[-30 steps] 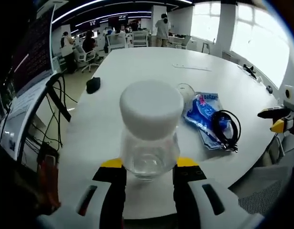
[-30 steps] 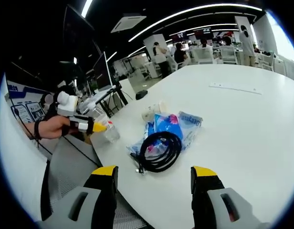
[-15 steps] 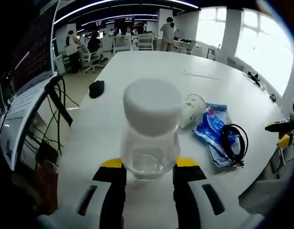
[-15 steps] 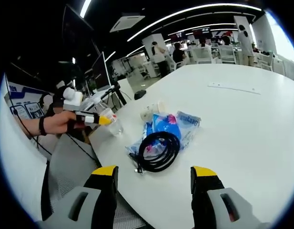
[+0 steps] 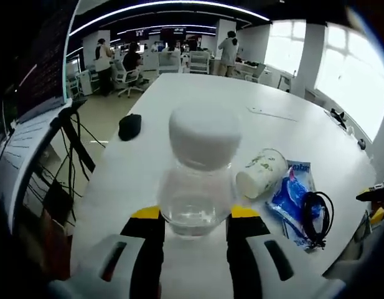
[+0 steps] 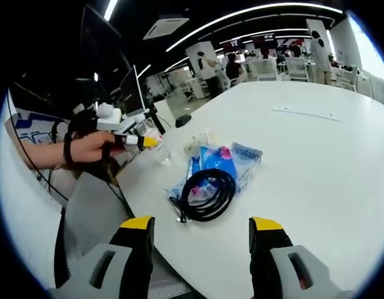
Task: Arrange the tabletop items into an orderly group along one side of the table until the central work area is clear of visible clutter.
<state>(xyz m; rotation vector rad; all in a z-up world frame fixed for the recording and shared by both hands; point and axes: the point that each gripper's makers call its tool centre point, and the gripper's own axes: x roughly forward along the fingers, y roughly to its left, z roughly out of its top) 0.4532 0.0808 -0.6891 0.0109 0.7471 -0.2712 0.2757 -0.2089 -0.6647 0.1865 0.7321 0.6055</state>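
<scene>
White table (image 5: 198,93); left gripper (image 5: 195,219) pinching white-lidded jar (image 5: 201,171), base hidden; right gripper (image 6: 201,233) spread.

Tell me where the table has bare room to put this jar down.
Bare tabletop lies between the black mouse and the tipped paper cup, just past the jar in the left gripper. It is crowded beside the cup: blue packet with coiled black cable on it.

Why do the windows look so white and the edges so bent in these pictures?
Left gripper view: the daylight windows blow out to plain white, and the clear glass jar with the white lid looms large between the left tool tips. Right gripper view: the fisheye lens curves the white table edge and ceiling lights.
</scene>
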